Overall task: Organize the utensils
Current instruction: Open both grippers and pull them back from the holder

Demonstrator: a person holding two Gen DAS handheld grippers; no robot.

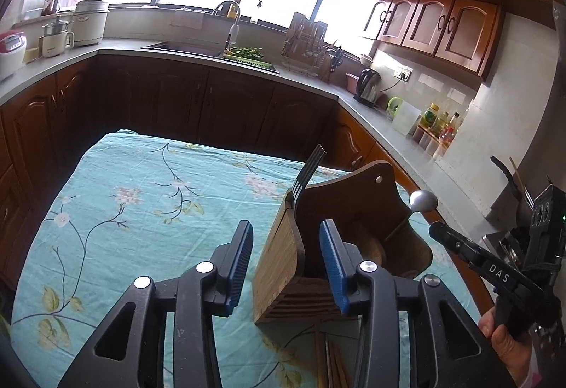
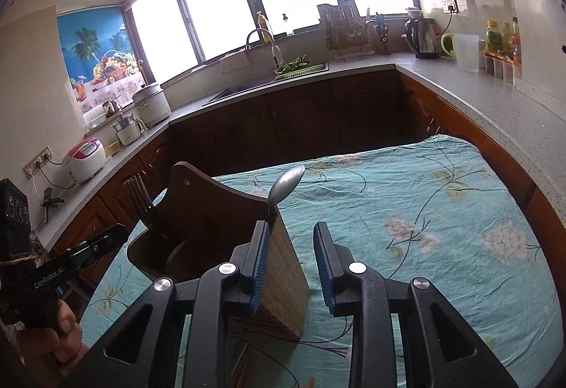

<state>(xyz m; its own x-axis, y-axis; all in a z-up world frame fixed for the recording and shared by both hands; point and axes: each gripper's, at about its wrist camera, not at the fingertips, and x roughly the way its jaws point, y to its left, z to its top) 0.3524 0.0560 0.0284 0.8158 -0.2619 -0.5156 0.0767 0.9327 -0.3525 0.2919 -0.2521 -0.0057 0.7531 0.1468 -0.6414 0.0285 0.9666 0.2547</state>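
A wooden utensil holder (image 1: 283, 264) stands on the table with the teal floral cloth (image 1: 141, 193); it also shows in the right wrist view (image 2: 212, 211). A dark fork (image 1: 307, 172) stands tines up in its left side, seen too in the right wrist view (image 2: 141, 200). A metal spoon (image 1: 422, 201) stands bowl up at its right side, seen too in the right wrist view (image 2: 284, 188). My left gripper (image 1: 288, 264) is open around the holder's left corner. My right gripper (image 2: 290, 267) is open, its left finger beside the spoon's handle. Chopsticks (image 1: 332, 363) lie below the holder.
Kitchen counters wrap around the table, with a sink (image 1: 184, 48), a kettle (image 1: 368, 85), rice cookers (image 2: 85, 158) and bottles (image 2: 502, 38). The table's far edge (image 1: 226, 147) drops off toward dark cabinets.
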